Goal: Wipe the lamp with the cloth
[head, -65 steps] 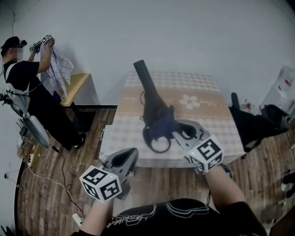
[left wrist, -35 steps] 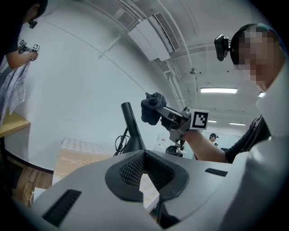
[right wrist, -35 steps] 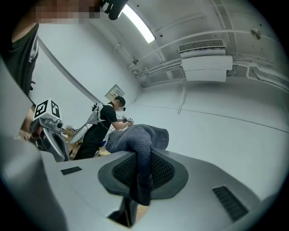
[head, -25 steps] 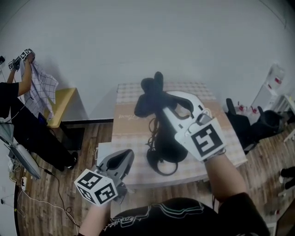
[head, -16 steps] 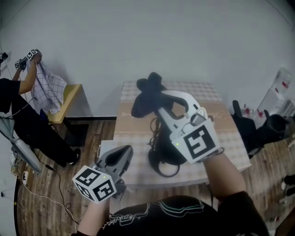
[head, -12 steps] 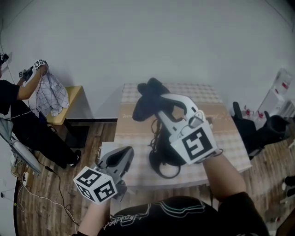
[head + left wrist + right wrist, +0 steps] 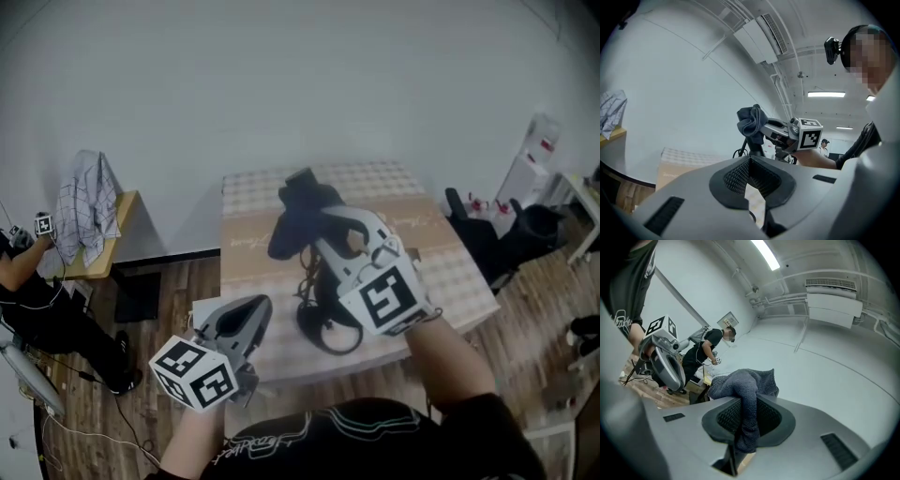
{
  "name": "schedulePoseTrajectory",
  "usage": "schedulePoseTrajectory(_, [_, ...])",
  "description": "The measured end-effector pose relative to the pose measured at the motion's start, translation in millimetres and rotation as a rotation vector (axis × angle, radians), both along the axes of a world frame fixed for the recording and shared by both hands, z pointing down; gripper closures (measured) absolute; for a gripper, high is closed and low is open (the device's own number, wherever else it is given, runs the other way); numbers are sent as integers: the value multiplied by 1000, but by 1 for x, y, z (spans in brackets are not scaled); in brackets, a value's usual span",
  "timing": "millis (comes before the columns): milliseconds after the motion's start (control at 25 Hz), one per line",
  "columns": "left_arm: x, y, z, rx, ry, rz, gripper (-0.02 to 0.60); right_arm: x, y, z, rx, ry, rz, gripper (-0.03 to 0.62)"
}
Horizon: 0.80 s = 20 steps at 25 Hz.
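Note:
A black lamp stands on the checked table (image 7: 450, 272); its ring base (image 7: 323, 336) is near the front edge and its head (image 7: 301, 179) pokes up behind the cloth. My right gripper (image 7: 314, 223) is shut on a dark grey cloth (image 7: 286, 230), which is pressed against the lamp's upper part. In the right gripper view the cloth (image 7: 740, 385) hangs bunched between the jaws. My left gripper (image 7: 251, 314) hovers by the table's front left corner, shut and holding nothing. From the left gripper view, the cloth (image 7: 751, 121) covers the lamp's top and the stem (image 7: 753, 143) shows below.
A person (image 7: 28, 309) crouches at far left beside a yellow bench (image 7: 117, 225) with checked fabric (image 7: 84, 206) draped on it. A black chair (image 7: 473, 234) and dark bags stand right of the table. A cable lies by the lamp. Wooden floor surrounds the table.
My right gripper carried the cloth from the lamp's lower stem up to its head and now sits slightly lower. The person at left put the checked fabric down on the bench. My left gripper barely moved.

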<state>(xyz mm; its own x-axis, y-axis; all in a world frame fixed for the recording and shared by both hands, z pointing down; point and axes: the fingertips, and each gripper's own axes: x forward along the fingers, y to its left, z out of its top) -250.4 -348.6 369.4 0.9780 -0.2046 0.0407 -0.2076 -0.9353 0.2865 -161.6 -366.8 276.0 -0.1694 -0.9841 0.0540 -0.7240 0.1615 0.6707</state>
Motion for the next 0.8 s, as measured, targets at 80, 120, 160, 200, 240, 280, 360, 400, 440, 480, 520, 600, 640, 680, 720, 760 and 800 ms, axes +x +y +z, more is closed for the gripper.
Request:
schedulePoseTrajectory(80, [-1,-1,-1,2,-3,32,581,-1,0,5,-10,-19,29,537])
schedulePoseTrajectory(120, [-1,-1,-1,1,-7,51,581,0,1,8,-15,-29,48,537])
schedulePoseTrajectory(160, [0,0,-1,0,-12,73,581,2,2,11,-20,-36,70,537])
schedulePoseTrajectory(200, [2,1,-1,1,-16,97,581,5,4,14,-26,-40,94,537])
schedulePoseTrajectory(240, [3,2,-1,0,-20,117,581,8,6,16,-33,-41,115,537])
schedulePoseTrajectory(280, [4,2,-1,-4,-24,133,581,9,8,19,-41,-43,132,537])
schedulePoseTrajectory(360, [3,3,-1,-9,-31,158,581,10,11,25,-56,-54,161,537])
schedulePoseTrajectory(400, [2,4,-1,-10,-32,172,581,10,13,29,-63,-59,176,537])
schedulePoseTrajectory(440, [1,4,0,-9,-32,186,581,10,15,32,-68,-65,191,537])
schedulePoseTrajectory(480, [0,5,0,-8,-32,200,581,9,16,36,-74,-69,207,537])
schedulePoseTrajectory(520, [-1,5,2,-7,-32,213,581,9,18,40,-79,-73,221,537])
schedulePoseTrajectory(600, [-4,5,5,-14,-36,233,581,8,20,49,-89,-83,248,537])
schedulePoseTrajectory(640, [-5,5,7,-21,-38,241,581,8,21,54,-95,-89,261,537])
schedulePoseTrajectory(680, [-6,5,9,-25,-40,251,581,8,23,58,-102,-95,275,537])
schedulePoseTrajectory(720, [-8,5,11,-26,-42,262,581,7,24,62,-108,-100,289,537])
schedulePoseTrajectory(760, [-9,6,12,-25,-43,275,581,7,25,65,-112,-105,303,537])
schedulePoseTrajectory(800, [-9,7,12,-23,-44,288,581,8,27,68,-116,-111,316,537])
